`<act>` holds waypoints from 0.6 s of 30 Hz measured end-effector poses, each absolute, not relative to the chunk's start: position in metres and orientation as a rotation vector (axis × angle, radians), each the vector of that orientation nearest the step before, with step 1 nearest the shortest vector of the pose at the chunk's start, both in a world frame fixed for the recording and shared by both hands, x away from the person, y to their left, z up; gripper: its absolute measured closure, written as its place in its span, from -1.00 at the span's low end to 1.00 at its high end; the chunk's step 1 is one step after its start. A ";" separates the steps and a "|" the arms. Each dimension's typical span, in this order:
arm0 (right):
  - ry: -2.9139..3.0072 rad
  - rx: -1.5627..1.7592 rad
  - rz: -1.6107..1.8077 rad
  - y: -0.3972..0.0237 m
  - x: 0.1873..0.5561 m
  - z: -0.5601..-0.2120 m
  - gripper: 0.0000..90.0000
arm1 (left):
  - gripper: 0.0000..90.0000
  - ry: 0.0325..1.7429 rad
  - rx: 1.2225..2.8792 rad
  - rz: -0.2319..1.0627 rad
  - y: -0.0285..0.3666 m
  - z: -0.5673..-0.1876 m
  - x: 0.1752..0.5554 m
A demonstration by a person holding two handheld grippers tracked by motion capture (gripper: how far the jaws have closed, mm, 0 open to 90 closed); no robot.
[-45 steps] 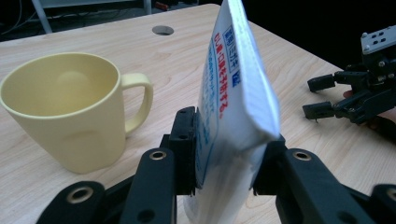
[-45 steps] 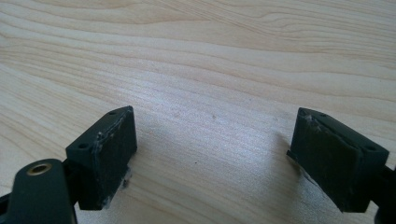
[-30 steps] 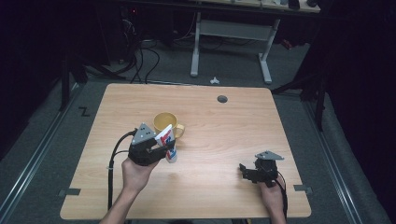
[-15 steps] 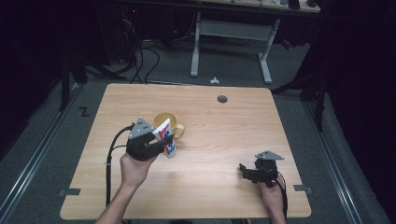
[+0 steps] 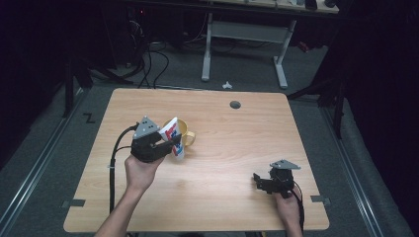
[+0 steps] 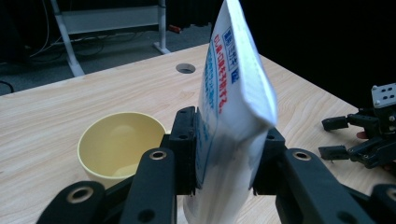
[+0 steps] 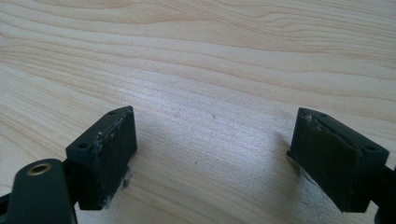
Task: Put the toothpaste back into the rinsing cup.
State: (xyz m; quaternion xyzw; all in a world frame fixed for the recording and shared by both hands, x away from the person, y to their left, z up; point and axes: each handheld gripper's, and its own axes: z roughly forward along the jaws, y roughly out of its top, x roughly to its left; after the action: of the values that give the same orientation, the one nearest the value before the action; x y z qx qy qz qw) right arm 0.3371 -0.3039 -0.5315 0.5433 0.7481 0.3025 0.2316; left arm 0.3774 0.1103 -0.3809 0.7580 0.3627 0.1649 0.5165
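Note:
My left gripper [image 5: 170, 144] [image 6: 229, 154] is shut on a white packet [image 5: 172, 136] [image 6: 231, 102] with red and blue print, held upright and slightly tilted. A yellow mug [image 5: 184, 132] [image 6: 119, 147] stands on the wooden table [image 5: 227, 148] just behind and beside the packet. The packet's lower end hangs near the mug's rim. My right gripper [image 5: 259, 181] [image 7: 212, 154] rests low at the table's front right, open, with bare wood between its jaws. It also appears far right in the left gripper view [image 6: 348, 135].
A round cable hole [image 5: 235, 104] [image 6: 186, 68] sits near the table's far edge. Behind the table stands a white desk frame [image 5: 244, 44], with cables on the dark floor. A small white object [image 5: 227, 85] lies on the floor beyond the far edge.
My left gripper has lifted the packet and carried it a little to the left and back, beside the mug. The right gripper has stayed put.

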 end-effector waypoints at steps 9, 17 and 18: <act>2.056 1.494 0.831 -0.304 0.337 -0.531 -0.68 | 0.51 0.878 1.805 0.404 0.114 -0.373 0.385; 2.057 1.493 0.831 -0.304 0.337 -0.531 -0.68 | 0.51 0.855 1.819 0.441 0.109 -0.361 0.388; 2.057 1.493 0.831 -0.304 0.337 -0.531 -0.68 | 0.51 0.852 1.822 0.445 0.108 -0.360 0.389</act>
State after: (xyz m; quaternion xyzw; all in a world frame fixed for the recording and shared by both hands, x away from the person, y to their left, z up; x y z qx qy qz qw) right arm 0.3371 -0.3040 -0.5314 0.5433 0.7482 0.3025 0.2317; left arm 0.3885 0.1080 -0.3600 0.7583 0.3546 0.1854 0.5147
